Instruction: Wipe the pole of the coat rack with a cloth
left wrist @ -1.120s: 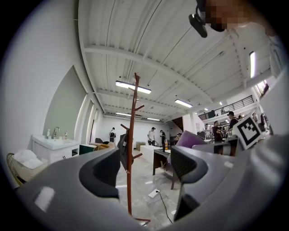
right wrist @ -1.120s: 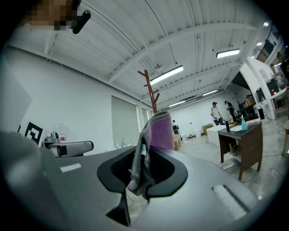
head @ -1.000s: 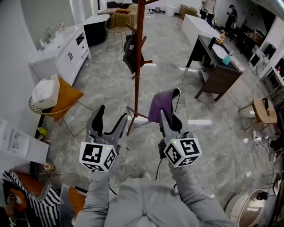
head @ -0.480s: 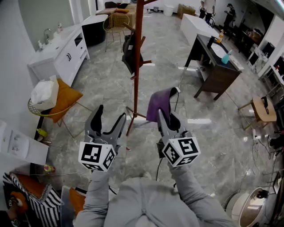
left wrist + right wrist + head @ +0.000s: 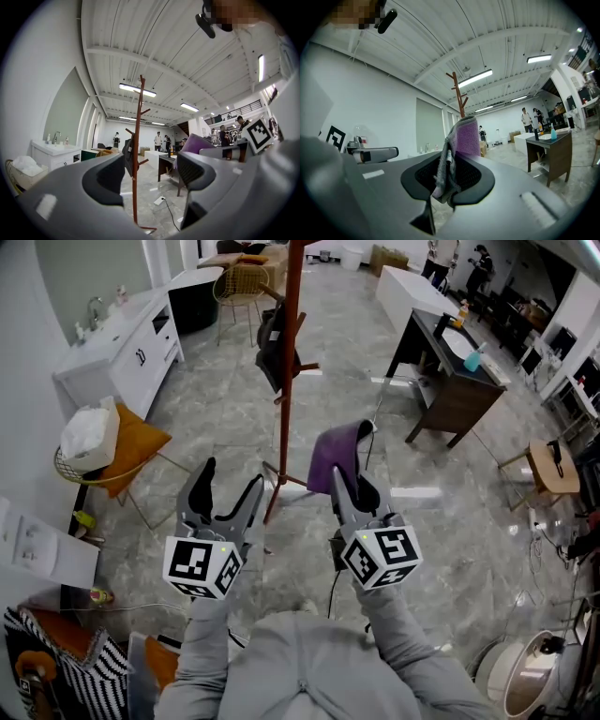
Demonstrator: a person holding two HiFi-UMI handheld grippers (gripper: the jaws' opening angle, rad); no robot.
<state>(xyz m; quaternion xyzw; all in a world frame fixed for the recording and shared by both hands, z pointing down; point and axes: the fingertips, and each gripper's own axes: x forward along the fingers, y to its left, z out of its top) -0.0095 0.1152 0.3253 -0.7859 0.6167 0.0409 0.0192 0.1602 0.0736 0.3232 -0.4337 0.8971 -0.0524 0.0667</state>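
Note:
A tall red-brown coat rack (image 5: 288, 352) stands on the marble floor ahead of me, with a dark bag (image 5: 273, 348) hung on a peg. In the left gripper view its pole (image 5: 137, 159) rises between the jaws, some way off. My left gripper (image 5: 225, 499) is open and holds nothing. My right gripper (image 5: 349, 486) is shut on a purple cloth (image 5: 334, 456), which sticks up past the jaws to the right of the pole, apart from it. The right gripper view shows the cloth (image 5: 461, 140) pinched between the pads, with the rack top (image 5: 458, 96) behind it.
A white sink cabinet (image 5: 117, 348) and a wire basket (image 5: 98, 470) with an orange cushion stand at left. At right are a dark wooden desk (image 5: 455, 381) and a small stool (image 5: 547, 472). A cable (image 5: 375, 432) runs across the floor near the rack. People stand at the far end.
Both grippers and the cloth have shifted slightly left and toward the rack as the view moved forward. Their states are unchanged.

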